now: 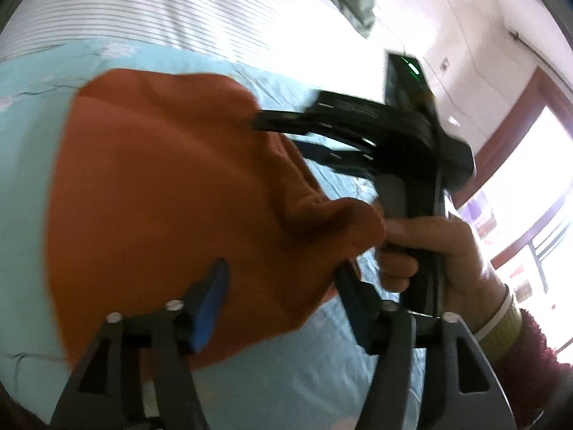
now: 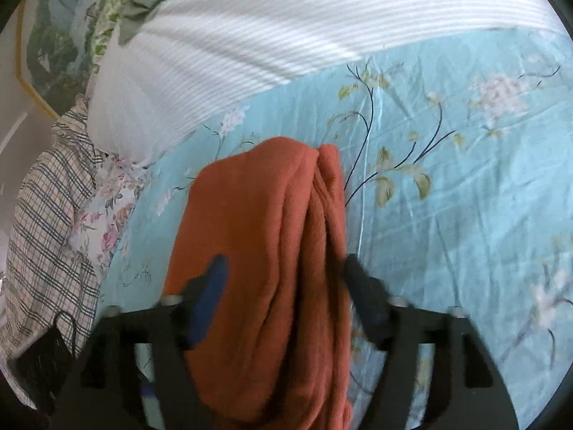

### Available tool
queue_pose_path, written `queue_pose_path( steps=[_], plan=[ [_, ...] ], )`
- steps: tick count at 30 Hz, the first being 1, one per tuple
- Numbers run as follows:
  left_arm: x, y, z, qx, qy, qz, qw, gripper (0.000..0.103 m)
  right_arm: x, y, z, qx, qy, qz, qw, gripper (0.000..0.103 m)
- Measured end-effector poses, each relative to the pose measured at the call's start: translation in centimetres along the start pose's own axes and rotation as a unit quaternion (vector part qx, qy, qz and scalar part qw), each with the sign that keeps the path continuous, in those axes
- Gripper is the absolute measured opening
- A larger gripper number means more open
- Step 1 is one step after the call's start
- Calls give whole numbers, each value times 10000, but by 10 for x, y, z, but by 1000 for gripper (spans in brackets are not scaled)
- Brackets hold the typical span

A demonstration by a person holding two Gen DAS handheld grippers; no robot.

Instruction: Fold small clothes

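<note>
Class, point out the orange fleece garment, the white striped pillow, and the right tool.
orange fleece garment (image 2: 250, 222), right wrist view, upper folded layer
white striped pillow (image 2: 250, 46), right wrist view, middle
right tool (image 1: 279, 123), left wrist view, fingertips

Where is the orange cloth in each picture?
Left wrist view: the orange cloth fills the left and middle, over the left gripper.
Right wrist view: it lies bunched in the bottom middle, between the right gripper's fingers.
Shared landmark: the light blue flowered bedsheet.

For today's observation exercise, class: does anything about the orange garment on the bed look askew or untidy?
Yes. The orange garment is bunched into uneven lengthwise ridges on the floral blue sheet, not folded flat. Both the left gripper and right gripper are open astride it, gripping nothing.
</note>
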State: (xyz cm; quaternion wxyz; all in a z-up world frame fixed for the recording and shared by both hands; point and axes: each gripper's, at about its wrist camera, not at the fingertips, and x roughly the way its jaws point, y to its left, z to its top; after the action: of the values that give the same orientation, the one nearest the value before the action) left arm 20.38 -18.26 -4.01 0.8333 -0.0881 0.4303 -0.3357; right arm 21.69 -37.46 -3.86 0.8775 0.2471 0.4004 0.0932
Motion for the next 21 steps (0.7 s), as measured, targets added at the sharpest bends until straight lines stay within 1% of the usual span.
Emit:
queue_pose_path(
  steps=[1,3,5,7,9,11,12,18,21],
  plan=[
    [-10,6,-1,-57,-71,36,10000,72,-1,1,-2,-43,62,-6,10000,77],
    [-30,26,-2,-266,-247,218,9991,81,0,1,-7,-67,184,-13,9998,77],
    [-46,52,1,-597,-382,340,9969,81,4,-2,-12,-43,282,-21,9996,77],
    [-49,78,8,-898,-389,402,9944,82,9,-6,-14,46,329,-2,9994,77],
    [-44,106,14,-1263,-265,418,9908,82,11,-11,-14,224,335,107,9991,77],
    [-38,127,17,-1578,-148,295,9869,82,13,-15,-14,341,330,204,9987,77],
    [-35,135,19,-1666,-121,289,9855,82,13,-15,-14,346,340,215,9986,77],
    [-13,161,27,-1929,141,126,9810,82,26,-20,-15,407,608,262,9970,77],
    [-4,161,33,-1765,116,137,9841,81,33,-23,-15,498,658,460,9955,77]
  ],
)
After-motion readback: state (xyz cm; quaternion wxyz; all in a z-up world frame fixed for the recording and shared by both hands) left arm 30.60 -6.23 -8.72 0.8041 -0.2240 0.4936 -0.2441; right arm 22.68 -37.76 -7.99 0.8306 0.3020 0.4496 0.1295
